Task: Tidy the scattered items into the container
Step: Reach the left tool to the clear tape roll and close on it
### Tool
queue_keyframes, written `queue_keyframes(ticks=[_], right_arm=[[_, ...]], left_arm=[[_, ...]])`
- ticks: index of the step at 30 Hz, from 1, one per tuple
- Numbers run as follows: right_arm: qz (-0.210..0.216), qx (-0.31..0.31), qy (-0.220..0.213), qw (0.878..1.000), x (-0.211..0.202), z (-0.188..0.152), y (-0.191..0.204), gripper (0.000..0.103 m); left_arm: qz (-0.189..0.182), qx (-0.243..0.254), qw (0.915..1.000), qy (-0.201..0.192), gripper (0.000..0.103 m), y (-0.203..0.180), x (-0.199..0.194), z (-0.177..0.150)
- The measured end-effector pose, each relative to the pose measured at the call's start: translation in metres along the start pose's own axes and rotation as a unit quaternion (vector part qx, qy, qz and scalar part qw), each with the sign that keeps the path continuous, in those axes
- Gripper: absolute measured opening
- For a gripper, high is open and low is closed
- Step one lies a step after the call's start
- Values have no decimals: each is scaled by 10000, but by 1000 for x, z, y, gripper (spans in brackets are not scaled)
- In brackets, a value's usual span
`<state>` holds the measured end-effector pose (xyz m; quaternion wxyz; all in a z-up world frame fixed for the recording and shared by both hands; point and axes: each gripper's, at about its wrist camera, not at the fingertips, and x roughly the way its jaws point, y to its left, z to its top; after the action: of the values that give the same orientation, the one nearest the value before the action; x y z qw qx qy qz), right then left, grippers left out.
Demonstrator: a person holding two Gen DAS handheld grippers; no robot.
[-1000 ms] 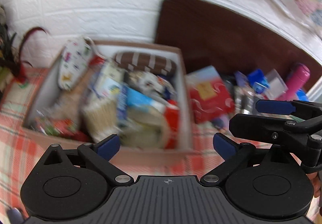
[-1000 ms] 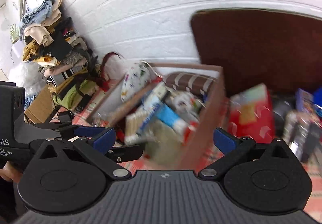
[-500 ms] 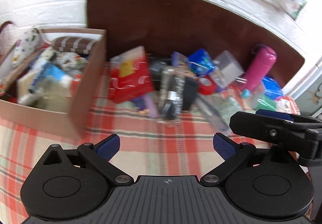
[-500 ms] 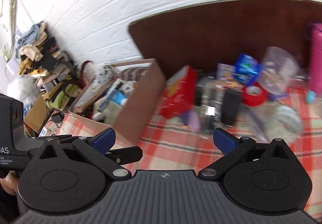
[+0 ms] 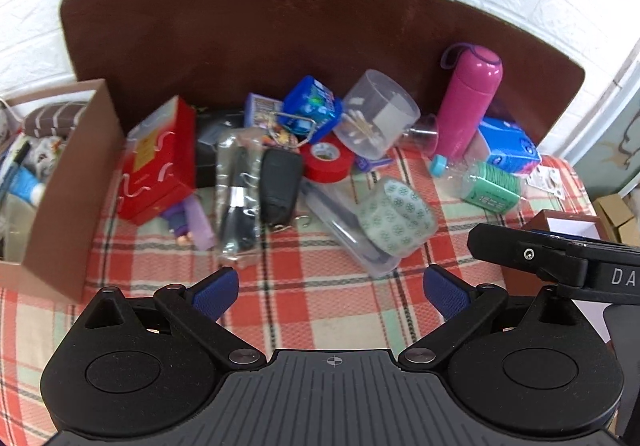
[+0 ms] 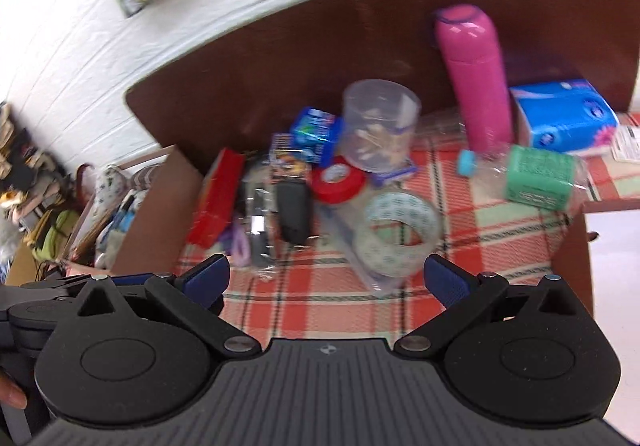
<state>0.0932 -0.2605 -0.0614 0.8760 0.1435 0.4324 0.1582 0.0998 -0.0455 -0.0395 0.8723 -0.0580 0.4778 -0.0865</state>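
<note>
A brown cardboard box (image 5: 76, 181) (image 6: 160, 201), partly filled, stands at the left. Scattered items lie against the brown board: a red box (image 5: 160, 157) (image 6: 216, 201), a black key fob (image 5: 279, 181) (image 6: 294, 211), a red tape roll (image 5: 328, 161) (image 6: 340, 181), a patterned tape roll (image 5: 396, 219) (image 6: 400, 234), a clear tub of cotton swabs (image 5: 376, 113) (image 6: 380, 129) and a pink flask (image 5: 468, 105) (image 6: 476, 77). My left gripper (image 5: 331, 288) and right gripper (image 6: 326, 280) are both open and empty, above the checked cloth in front of the pile.
A blue tissue pack (image 5: 508, 145) (image 6: 564, 117) and a green-labelled bottle (image 5: 492, 185) (image 6: 536, 177) lie at the right. A second brown box (image 5: 560, 221) (image 6: 576, 246) stands at the near right. Clothes (image 6: 24, 181) are piled far left.
Both grippers have swung right, from facing the filled cardboard box to facing the scattered pile. Both stayed open and empty.
</note>
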Motion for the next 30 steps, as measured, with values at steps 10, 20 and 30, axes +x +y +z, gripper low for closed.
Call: queue_keyframes(ticks=[10, 20, 30], right_arm=[[-549, 67, 286, 9981, 47, 15, -51, 103], [-843, 96, 491, 9952, 99, 21, -79, 96], [-470, 404, 709, 9956, 124, 16, -93, 63]], left_arm=[[111, -254, 9991, 315, 102, -10, 53, 34], [105, 210, 9968, 765, 86, -33, 120, 70], [-90, 723, 9885, 1328, 50, -57, 168, 80]])
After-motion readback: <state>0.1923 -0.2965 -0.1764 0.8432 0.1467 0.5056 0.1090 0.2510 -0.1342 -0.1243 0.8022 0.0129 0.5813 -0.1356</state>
